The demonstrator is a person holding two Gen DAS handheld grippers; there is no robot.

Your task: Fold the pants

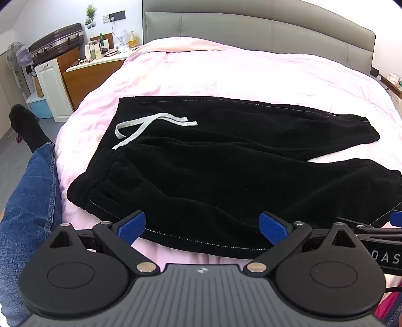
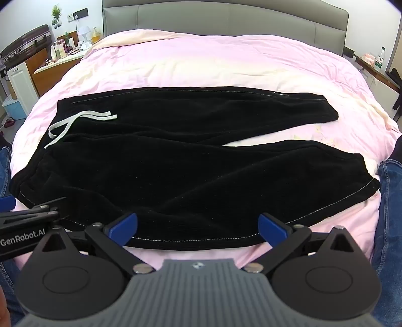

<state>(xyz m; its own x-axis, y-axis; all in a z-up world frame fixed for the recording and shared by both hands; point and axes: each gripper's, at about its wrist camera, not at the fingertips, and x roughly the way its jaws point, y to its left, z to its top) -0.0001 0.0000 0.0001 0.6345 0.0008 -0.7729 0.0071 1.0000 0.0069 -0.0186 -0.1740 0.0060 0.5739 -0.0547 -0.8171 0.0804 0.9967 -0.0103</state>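
Writing: "GenRobot.AI" reads on the left tool's arm at the left edge of the right wrist view; "DAS" shows, cut off, on the right tool's arm at the right edge of the left wrist view.

Left tool: blue fingers wide apart, holding nothing, hovering at the near hem of the black pants, waistband side. White drawstring lies loose at the left, on the waistband.

Pants lie flat across the pink bed, waist left, two legs running right with a wedge of duvet between them.

Right tool: fingers wide apart, empty, at the near hem of the near leg.

Bare duvet lies far of the pants, up to the grey headboard.
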